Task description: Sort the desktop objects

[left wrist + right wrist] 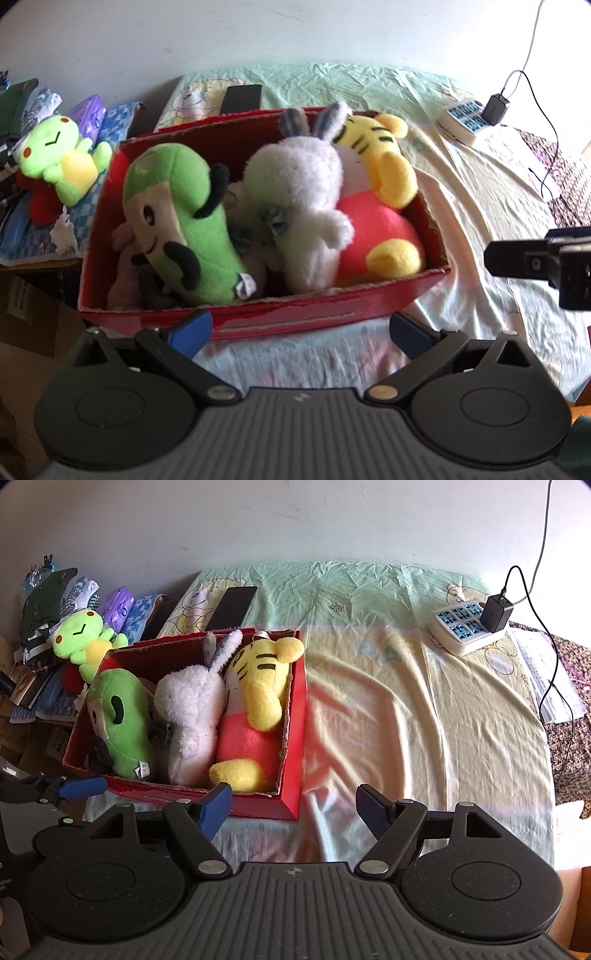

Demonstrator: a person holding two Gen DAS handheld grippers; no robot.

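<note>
- One red cardboard box [291, 716] with ragged edges sits on the wrinkled pastel bedsheet [406, 709], holding three fuzzy toys: a green plush pea pod [125, 720], a white plush rabbit [192, 709] and a yellow striped plush tiger [258, 686].
- One green plush frog [83, 638] lies outside, beside the box's far left corner.
- One white power strip [465, 627] sits well apart.
- Left gripper [299, 332] and right gripper [293, 806]: both spread wide, empty.
</note>
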